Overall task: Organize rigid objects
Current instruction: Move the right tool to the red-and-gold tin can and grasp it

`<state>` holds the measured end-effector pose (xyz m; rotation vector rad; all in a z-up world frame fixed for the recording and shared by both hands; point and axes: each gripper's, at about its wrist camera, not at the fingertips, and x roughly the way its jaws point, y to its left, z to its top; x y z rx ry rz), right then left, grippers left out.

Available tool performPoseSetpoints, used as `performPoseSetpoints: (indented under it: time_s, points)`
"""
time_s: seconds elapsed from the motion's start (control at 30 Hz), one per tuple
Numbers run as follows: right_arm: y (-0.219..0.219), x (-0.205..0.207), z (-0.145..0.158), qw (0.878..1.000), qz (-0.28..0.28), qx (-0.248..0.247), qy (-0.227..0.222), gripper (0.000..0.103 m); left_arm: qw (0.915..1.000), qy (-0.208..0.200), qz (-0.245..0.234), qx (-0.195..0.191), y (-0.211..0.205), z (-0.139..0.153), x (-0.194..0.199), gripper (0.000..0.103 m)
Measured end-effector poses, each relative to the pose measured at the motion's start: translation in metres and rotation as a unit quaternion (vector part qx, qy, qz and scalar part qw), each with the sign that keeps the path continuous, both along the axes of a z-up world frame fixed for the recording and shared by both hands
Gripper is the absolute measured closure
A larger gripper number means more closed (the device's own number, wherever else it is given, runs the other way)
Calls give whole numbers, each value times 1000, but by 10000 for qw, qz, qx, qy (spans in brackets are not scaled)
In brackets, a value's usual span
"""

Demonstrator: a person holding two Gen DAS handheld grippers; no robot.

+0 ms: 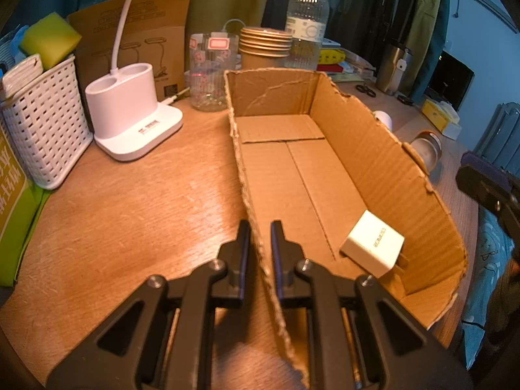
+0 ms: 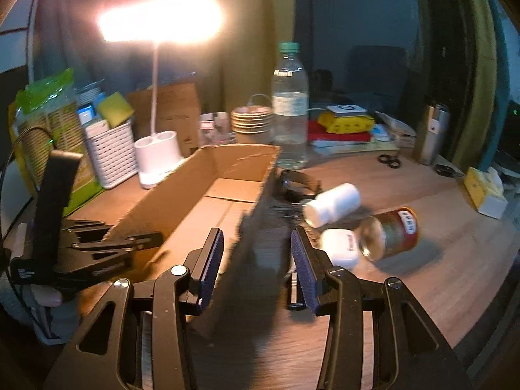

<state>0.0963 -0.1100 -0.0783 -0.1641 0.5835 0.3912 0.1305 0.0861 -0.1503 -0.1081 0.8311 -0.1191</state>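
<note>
My left gripper (image 1: 260, 227) angles down and is clenched on the torn left wall of the cardboard box (image 1: 373, 162), steadying it on the table (image 1: 130, 195). A white charger (image 1: 373, 243) lies inside by the right wall. My right gripper (image 2: 256, 243) hangs spread and empty over the box's right edge, near a white bottle (image 2: 334, 208) and a tin (image 2: 393, 230).

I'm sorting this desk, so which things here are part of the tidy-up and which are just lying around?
Job: cardboard box, white charger in it, white bottle, white case, tin can, left gripper clamping the box wall.
Lying about: lamp, basket, water bottle, paper cups.
</note>
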Motion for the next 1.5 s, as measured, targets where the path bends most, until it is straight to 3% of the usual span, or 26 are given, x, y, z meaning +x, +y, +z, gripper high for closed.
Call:
performPoseSetpoints:
  time_s: [0.37, 0.87, 1.13, 1.2, 1.33, 1.5]
  points:
    - [-31, 11, -8, 9992, -398, -48, 76, 57, 10000, 1, -1, -1, 0, 0, 0, 90]
    - [-30, 32, -47, 9972, -416, -256, 570, 58, 10000, 2, -2, -1, 0, 0, 0, 90]
    - [-56, 42, -36, 9949, -893, -301, 352, 57, 10000, 2, -4, 0, 0, 0, 0, 90]
    - [-69, 46, -32, 9932, -1090, -303, 271, 54, 10000, 1, -4, 1, 0, 0, 0, 90]
    - [-87, 52, -30, 9903, -1323, -386, 186, 35, 10000, 2, -5, 0, 0, 0, 0, 90]
    - [-99, 67, -32, 9893, -1369, -494, 141, 35, 10000, 3, -6, -2, 0, 0, 0, 90]
